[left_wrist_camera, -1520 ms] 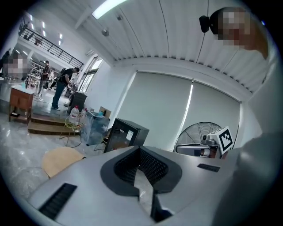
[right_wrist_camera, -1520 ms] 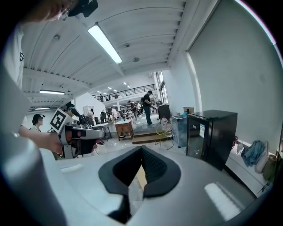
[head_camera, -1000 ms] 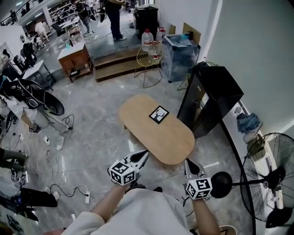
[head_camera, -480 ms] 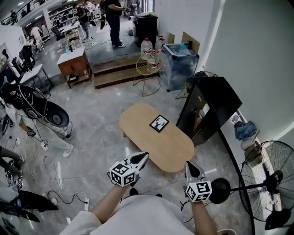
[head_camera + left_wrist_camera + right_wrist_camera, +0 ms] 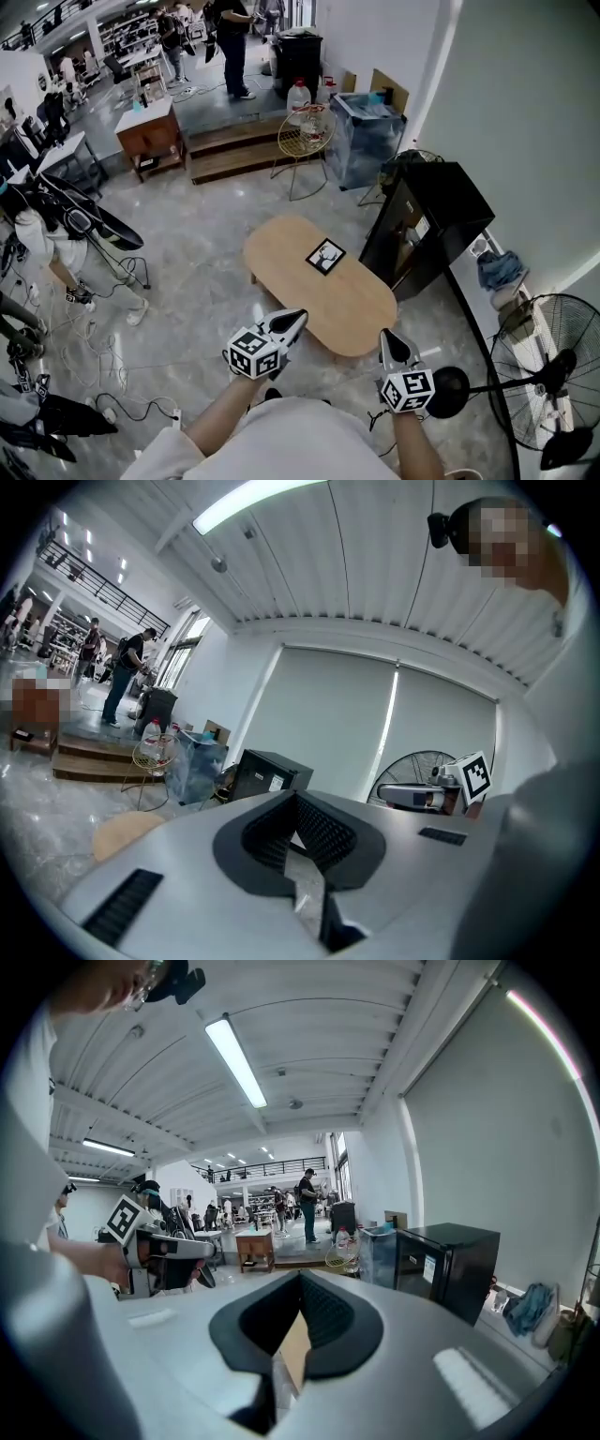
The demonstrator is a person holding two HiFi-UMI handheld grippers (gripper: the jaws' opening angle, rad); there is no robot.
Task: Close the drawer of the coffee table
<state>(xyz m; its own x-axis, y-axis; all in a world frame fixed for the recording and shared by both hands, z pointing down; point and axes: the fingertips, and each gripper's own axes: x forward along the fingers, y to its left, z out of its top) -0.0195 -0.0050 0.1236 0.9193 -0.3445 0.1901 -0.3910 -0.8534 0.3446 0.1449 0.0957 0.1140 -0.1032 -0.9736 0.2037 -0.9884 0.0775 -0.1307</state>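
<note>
At the centre of the head view, we saw the oval wooden coffee table [image 5: 319,281], with the left gripper [image 5: 296,319] and right gripper [image 5: 387,337] near its lower end. Along the left gripper view, our jaws met, empty. Along the right gripper view, likewise, tabletop beyond.

Left gripper [image 5: 292,321]: at 6 o'clock in the head view, tip aimed toward 1 o'clock, jaws together, nothing between them | Right gripper [image 5: 388,339]: at 5 o'clock, tip aimed toward 11 o'clock, jaws together, nothing held | left forearm [image 5: 217,417] and right forearm [image 5: 414,445] reach forward, grippers side by side, apart.
</note>
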